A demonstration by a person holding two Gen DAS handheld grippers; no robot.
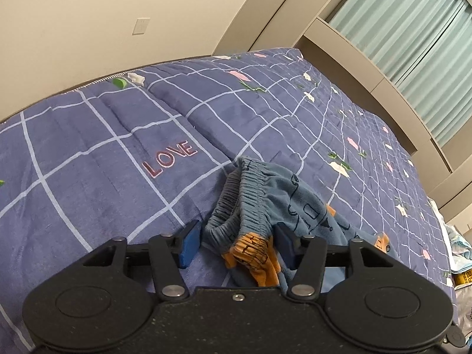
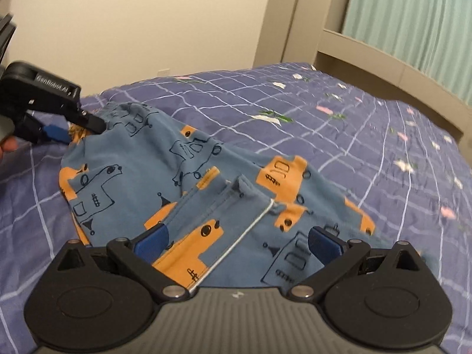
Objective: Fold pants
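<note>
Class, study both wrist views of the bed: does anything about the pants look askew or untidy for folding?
Yes. The pants lie crumpled on the quilt, not flat: the elastic waistband is bunched into a heap between the left gripper's open fingers, and a leg hem is flipped over, showing its seam.

- Pants (image 2: 165, 177): dusty blue, printed with orange blocks and thin dark line drawings.
- Bedspread (image 1: 88, 153): purple-blue, gridded with pale lines, dotted with pink, white and green flowers, lettered "LOVE" in pink.
- Curtain (image 1: 413, 35): pale mint green.
- Wall (image 1: 88, 23): plain cream.
- Gripper pads (image 1: 190, 243): bright blue on black frames.
</note>
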